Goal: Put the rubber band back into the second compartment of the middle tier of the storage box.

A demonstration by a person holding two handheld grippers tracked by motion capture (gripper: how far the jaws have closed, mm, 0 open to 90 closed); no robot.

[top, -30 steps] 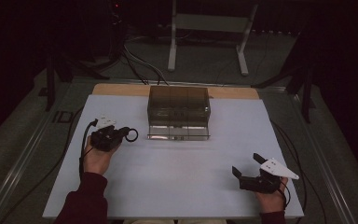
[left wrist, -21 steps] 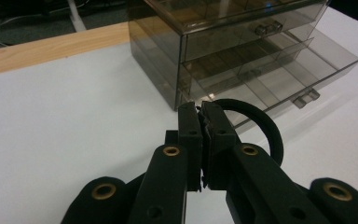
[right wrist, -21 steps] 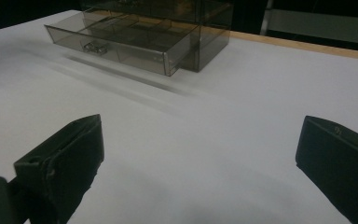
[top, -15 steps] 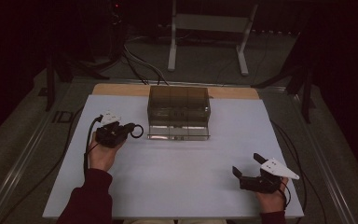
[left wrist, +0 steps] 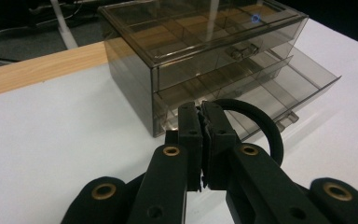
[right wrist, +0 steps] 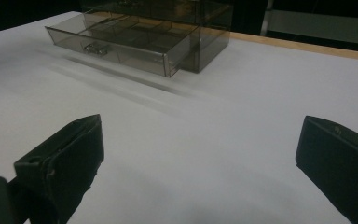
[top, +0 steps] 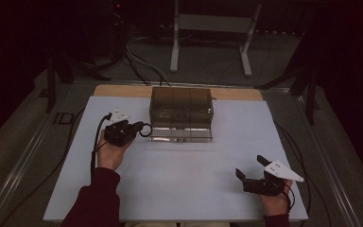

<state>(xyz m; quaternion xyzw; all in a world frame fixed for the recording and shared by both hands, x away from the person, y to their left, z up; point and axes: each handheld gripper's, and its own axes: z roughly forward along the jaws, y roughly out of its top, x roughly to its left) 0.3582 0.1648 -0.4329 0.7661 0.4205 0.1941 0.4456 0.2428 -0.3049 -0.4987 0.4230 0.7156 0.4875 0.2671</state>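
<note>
A smoky see-through drawer box [top: 181, 101] stands at the back middle of the white table, its bottom drawer [top: 182, 134] pulled out toward me. My left gripper [top: 139, 127] hovers just left of that drawer, shut on a black elastic ring [top: 145, 129]. In the left gripper view the pads of the left gripper [left wrist: 200, 112] pinch the ring [left wrist: 266, 128], whose loop sticks out to the right in front of the open drawer [left wrist: 284, 88]. My right gripper [top: 249, 166] rests at the front right, open with nothing between its jaws; the right gripper view looks across its open tips [right wrist: 200, 144] to the drawer [right wrist: 121, 39].
A white mat [top: 184, 175] covers the table, with a strip of bare wood [top: 123, 91] behind it. Cables [top: 94, 146] trail from the left gripper off the left side. A metal stand [top: 208, 28] is on the floor beyond the table.
The left hand has carried the ring to the right and slightly up, closer to the open drawer's left end. The right hand has stayed where it was.
</note>
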